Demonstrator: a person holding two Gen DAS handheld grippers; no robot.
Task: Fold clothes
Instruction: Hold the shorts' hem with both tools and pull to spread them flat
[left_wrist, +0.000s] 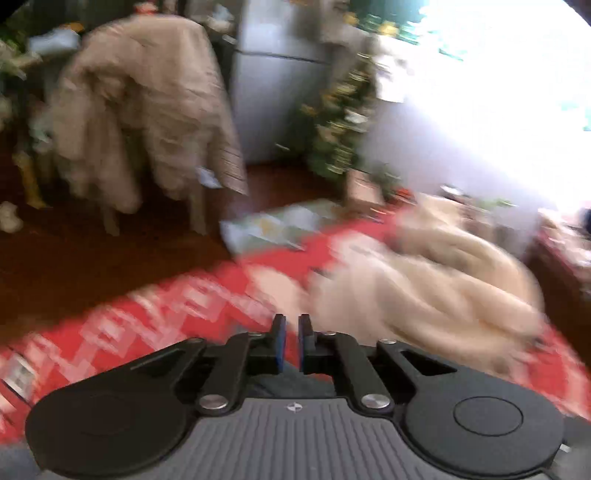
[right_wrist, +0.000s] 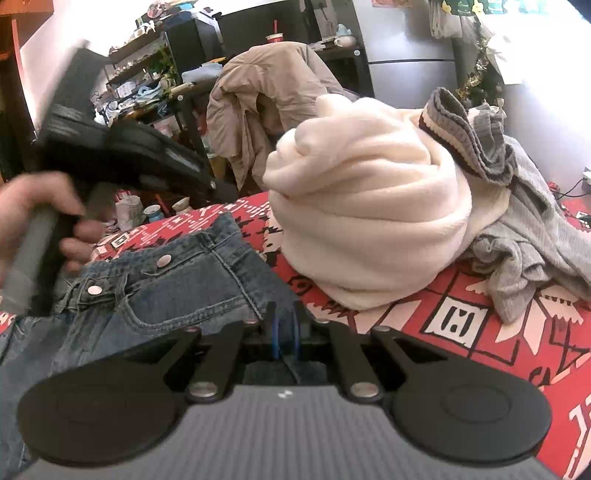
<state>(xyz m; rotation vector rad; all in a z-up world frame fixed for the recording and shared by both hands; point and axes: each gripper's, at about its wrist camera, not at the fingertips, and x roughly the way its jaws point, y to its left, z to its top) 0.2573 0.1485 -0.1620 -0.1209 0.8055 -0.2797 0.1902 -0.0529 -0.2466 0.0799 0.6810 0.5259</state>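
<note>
Blue jeans (right_wrist: 177, 280) lie waistband up on a red patterned blanket (right_wrist: 461, 332). My right gripper (right_wrist: 286, 321) sits over their right edge, and the denim runs up into its narrow jaws, which are shut on it. A rolled cream sweater (right_wrist: 369, 206) stands just behind, with a grey knit garment (right_wrist: 535, 240) to its right. A hand (right_wrist: 33, 210) holds my left gripper (right_wrist: 207, 181) raised at the left, blurred. In the left wrist view, that gripper (left_wrist: 291, 328) is shut with nothing in it above the blanket (left_wrist: 166, 314), and the cream sweater (left_wrist: 424, 288) is at the right.
A beige jacket (right_wrist: 266, 96) hangs over a chair beyond the blanket's far edge. Behind it stand a cluttered shelf (right_wrist: 147, 74) and a grey fridge (left_wrist: 277, 92). A tinsel-covered tree (left_wrist: 340, 110) is beside the fridge. Cups and small clutter (right_wrist: 147, 214) sit past the jeans.
</note>
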